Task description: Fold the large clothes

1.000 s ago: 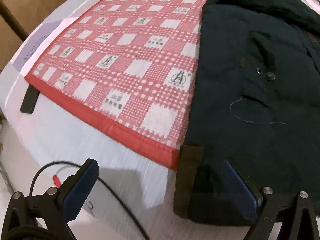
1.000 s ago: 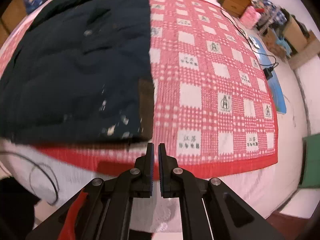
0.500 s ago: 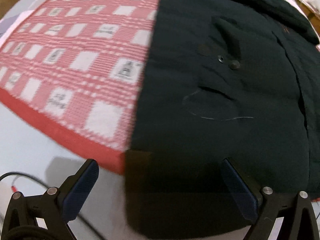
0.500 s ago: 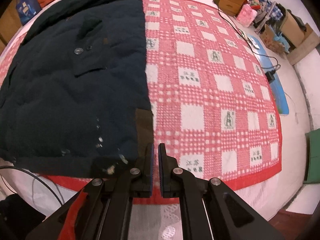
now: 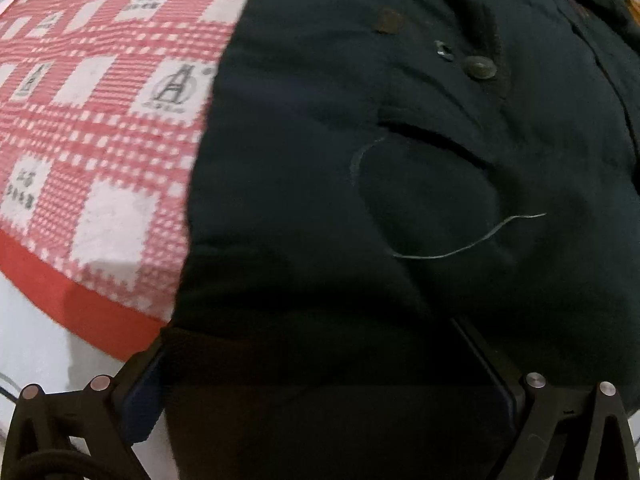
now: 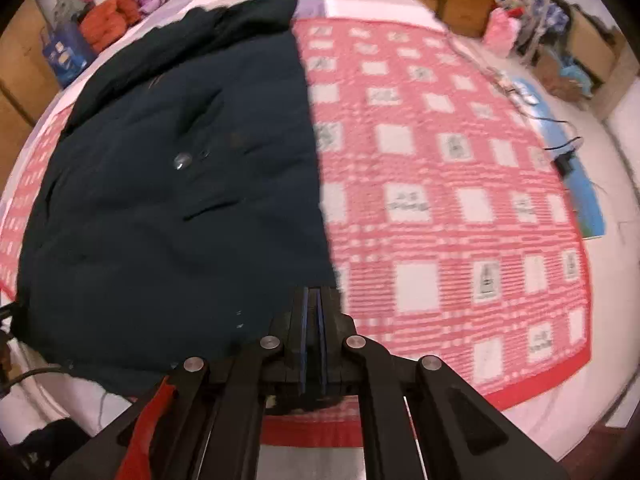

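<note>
The dark coat (image 6: 180, 200) lies lengthwise on the checked blanket (image 6: 440, 200), collar far, hem near. The left claw (image 5: 320, 368) gapes wide around its hem; the right claw (image 6: 312, 304) is pinched closed, empty.

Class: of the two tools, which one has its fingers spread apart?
The left tool: its fingers straddle the dark coat hem, while the right tool is shut.

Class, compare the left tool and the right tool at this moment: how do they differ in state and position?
The left tool stands wide open, its fingers straddling the dark coat's hem; the right tool is shut on nothing. The left sits over the coat, the right at the coat's corner by the red checked blanket. Both point down at the bed.
</note>
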### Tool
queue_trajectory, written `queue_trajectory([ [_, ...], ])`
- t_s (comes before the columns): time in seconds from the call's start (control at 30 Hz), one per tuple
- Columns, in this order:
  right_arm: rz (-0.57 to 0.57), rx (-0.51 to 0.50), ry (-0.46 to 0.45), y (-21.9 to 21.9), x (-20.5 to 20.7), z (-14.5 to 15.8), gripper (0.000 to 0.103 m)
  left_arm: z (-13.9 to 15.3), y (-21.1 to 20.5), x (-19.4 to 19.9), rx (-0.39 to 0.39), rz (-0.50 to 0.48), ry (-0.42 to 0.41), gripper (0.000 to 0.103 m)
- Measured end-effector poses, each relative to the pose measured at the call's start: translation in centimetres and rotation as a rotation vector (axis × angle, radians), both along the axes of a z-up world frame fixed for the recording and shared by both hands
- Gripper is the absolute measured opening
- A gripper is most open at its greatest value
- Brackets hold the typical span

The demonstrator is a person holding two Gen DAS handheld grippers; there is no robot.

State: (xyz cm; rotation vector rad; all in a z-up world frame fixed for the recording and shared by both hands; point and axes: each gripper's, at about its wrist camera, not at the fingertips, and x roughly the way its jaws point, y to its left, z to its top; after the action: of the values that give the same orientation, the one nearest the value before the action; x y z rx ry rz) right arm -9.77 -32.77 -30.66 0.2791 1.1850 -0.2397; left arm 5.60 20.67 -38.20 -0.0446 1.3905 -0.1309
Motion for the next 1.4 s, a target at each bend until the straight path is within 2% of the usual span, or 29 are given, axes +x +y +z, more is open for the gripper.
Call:
queue_trajectory([
  [0.13, 0.002, 0.081, 0.046, 0.2, 0.4, -2.3, 0.005, 0.3, -1.7, -0.5, -0.010, -0.094, -0.003, 0.101],
  [0.2, -0.019, 0.122, 0.042, -0.1, 0.3, -3.0, 0.005, 0.0, -1.9, -0.6, -0.014, -0.110, -0.001, 0.101],
  [0.33, -0.022, 0.186, 0.007, -0.2, 1.0, -2.8, 0.004, -0.1, -1.8, 0.1, -0.018, -0.081, -0.032, 0.103],
  [0.43, 0.023, 0.158, -0.019, 0.0, 1.8, -2.2, 0.004, -0.2, -2.3, 0.3, 0.004, -0.065, -0.045, 0.103],
  [0.53, 0.000, 0.230, 0.036, -0.8, 2.1, -4.4, 0.005, -0.4, -2.5, 0.1, -0.009, -0.059, -0.044, 0.103],
  [0.6, -0.018, 0.252, 0.032, -0.9, 2.1, -5.2, 0.005, -0.2, -2.7, -0.1, -0.017, -0.067, -0.035, 0.102],
  [0.7, 0.006, 0.271, 0.042, 0.4, 2.5, -4.9, 0.005, 0.4, -3.6, -0.9, -0.031, -0.090, -0.065, 0.088],
  [0.77, 0.095, 0.343, 0.019, 2.8, 3.0, -4.5, 0.005, 0.8, -3.8, -1.2, -0.046, -0.090, -0.081, 0.080],
  [0.83, 0.190, 0.293, 0.030, 5.5, 3.4, -4.2, 0.004, 1.0, -3.1, -1.5, -0.067, -0.060, -0.087, 0.067],
  [0.87, 0.203, 0.268, 0.024, 6.3, 3.5, -4.2, 0.000, 1.2, -2.7, -1.5, -0.081, -0.037, -0.089, 0.063],
  [0.93, 0.164, 0.280, 0.007, 6.4, 3.7, -4.2, 0.000, 1.7, -2.0, -1.6, -0.108, -0.019, -0.098, 0.045],
  [0.97, 0.143, 0.277, -0.004, 6.4, 3.7, -4.0, 0.000, 2.0, -1.9, -1.6, -0.111, -0.023, -0.102, 0.043],
  [1.07, 0.149, 0.223, -0.022, 6.5, 3.5, -3.2, 0.000, 2.5, -2.3, -1.9, -0.086, -0.053, -0.115, 0.044],
  [1.23, 0.150, 0.075, -0.019, 5.7, 3.1, -1.9, 0.000, 3.3, -2.5, -1.6, -0.012, -0.062, -0.143, 0.062],
  [1.4, 0.099, 0.037, -0.020, 2.8, 2.4, -1.5, 0.000, 3.3, -1.6, -1.5, 0.044, -0.043, -0.163, 0.074],
])
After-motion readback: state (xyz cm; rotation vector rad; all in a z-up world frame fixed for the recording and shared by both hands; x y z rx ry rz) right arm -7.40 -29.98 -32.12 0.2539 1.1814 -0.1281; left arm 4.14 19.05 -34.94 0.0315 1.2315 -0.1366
